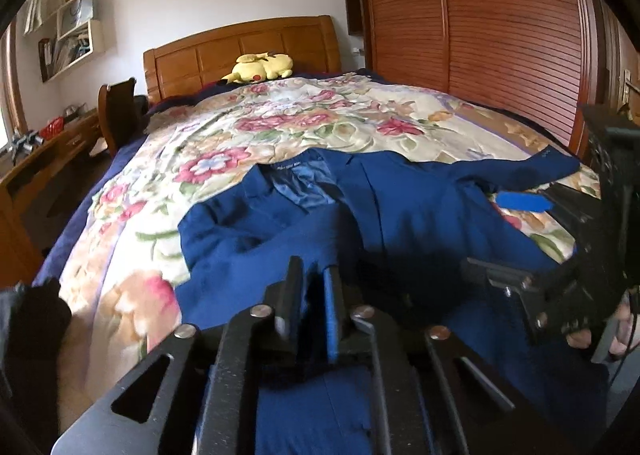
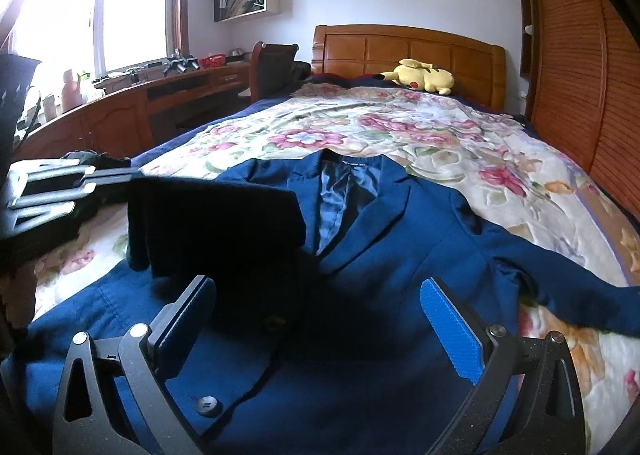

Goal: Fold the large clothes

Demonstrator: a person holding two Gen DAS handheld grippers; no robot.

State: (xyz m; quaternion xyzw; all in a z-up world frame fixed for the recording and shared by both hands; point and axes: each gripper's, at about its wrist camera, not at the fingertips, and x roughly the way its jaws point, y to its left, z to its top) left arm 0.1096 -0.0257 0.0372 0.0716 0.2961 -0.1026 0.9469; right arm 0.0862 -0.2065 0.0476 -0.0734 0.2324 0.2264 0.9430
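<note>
Blue jacket lying face-up on the floral bedspread, collar toward the headboard, right sleeve flung outward. Left tongs nearly closed, apparently nothing pinched, though blur leaves doubt. Right tongs wide open, empty, hovering over the buttoned front. Best to pinch the left sleeve fabric near its cuff, lift clear, lay it flat across the chest without bunching.

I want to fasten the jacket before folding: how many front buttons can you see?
2 on the blue jacket: one button near the bottom front edge, another button higher up in shadow. More may be hidden.
</note>
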